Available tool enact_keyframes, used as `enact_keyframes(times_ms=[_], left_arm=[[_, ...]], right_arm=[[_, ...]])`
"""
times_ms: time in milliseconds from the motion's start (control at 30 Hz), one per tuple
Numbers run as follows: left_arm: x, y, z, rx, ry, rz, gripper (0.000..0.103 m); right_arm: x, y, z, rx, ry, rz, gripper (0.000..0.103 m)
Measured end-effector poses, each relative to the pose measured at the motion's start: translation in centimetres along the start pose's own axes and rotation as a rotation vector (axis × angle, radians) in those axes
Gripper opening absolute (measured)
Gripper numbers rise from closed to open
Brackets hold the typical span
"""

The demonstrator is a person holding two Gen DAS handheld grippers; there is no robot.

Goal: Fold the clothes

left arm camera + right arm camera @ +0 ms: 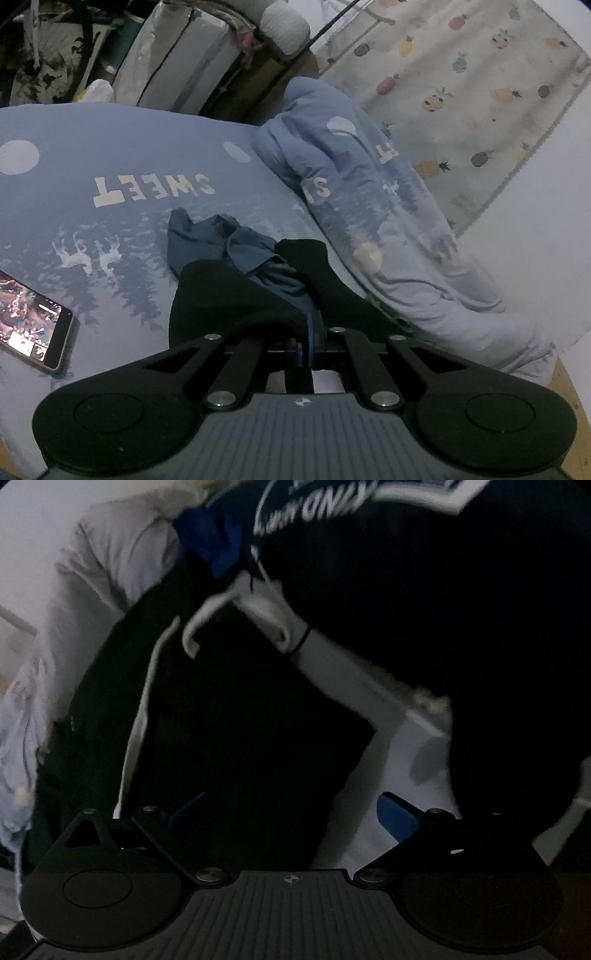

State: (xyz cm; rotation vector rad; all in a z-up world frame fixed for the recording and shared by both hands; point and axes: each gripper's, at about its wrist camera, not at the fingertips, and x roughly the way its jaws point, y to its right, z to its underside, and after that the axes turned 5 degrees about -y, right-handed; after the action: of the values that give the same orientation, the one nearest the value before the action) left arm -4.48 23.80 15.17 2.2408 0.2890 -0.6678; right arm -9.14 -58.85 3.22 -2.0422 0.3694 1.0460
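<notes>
Two garments lie bunched together at the centre of the left wrist view: a black garment [221, 295] draped over the gripper's fingers and, tucked between its folds, a crumpled blue-grey garment [225, 247], both resting on the bed. The left gripper [308, 332] is narrowed, its blue pads pinched on the black garment's cloth. Beneath them spreads a soft blue bedsheet [110, 155] printed with pale dots, the word SWEET, white deer and dark trees. A rumpled duvet [369, 206] of the same print heaps up at centre right, and beyond it, in the upper right, hangs a pale fabric with pineapple motifs [461, 85]. A smartphone [29, 321] with a lit screen lies flat at the lower left edge. In the right wrist view, dim and blurred, the right gripper [291, 808] is spread wide with nothing between its blue pads, facing a dark garment with a white stripe [221, 720] in mid-frame; a navy top with white lettering [406, 572] fills the upper right.
</notes>
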Motion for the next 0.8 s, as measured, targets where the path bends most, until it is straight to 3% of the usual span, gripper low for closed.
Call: enact_keyframes(times_ms=[67,133,167,233,300,400,600,800], left_arm=[[0.2,0.2,0.0,0.005,0.001,0.002,0.007],[0.5,0.3,0.1,0.004,0.001,0.003,0.007],[0.7,0.3,0.1,-0.001,-0.001,0.004,0.007],[0.7,0.1,0.1,-0.014,-0.001,0.009,0.007],[0.4,-0.3,-0.1,-0.052,0.010,0.032,0.007],[-0.4,-0.7,-0.8,-0.090,0.032,0.070,0.007],[-2.7,-0.7,-2.5,-0.150,0.068,0.150,0.007],[-6.2,-0.7,-4.8,-0.174,0.125,0.238,0.007]], right_arm=[[1.1,0.2,-0.4,0.015,-0.001,-0.020,0.095],[2.3,0.2,-0.4,0.035,-0.027,-0.036,0.076],[2.6,0.1,-0.4,0.036,-0.031,-0.039,0.052],[2.2,-0.6,-0.1,0.014,-0.019,-0.035,0.039],[1.6,-1.3,0.1,-0.008,-0.004,-0.035,0.017],[-1.6,-2.5,1.2,-0.018,0.059,-0.092,0.010],[-8.8,-5.5,4.1,0.021,0.189,-0.234,0.008],[-14.6,-5.3,5.8,0.035,0.249,-0.273,0.007]])
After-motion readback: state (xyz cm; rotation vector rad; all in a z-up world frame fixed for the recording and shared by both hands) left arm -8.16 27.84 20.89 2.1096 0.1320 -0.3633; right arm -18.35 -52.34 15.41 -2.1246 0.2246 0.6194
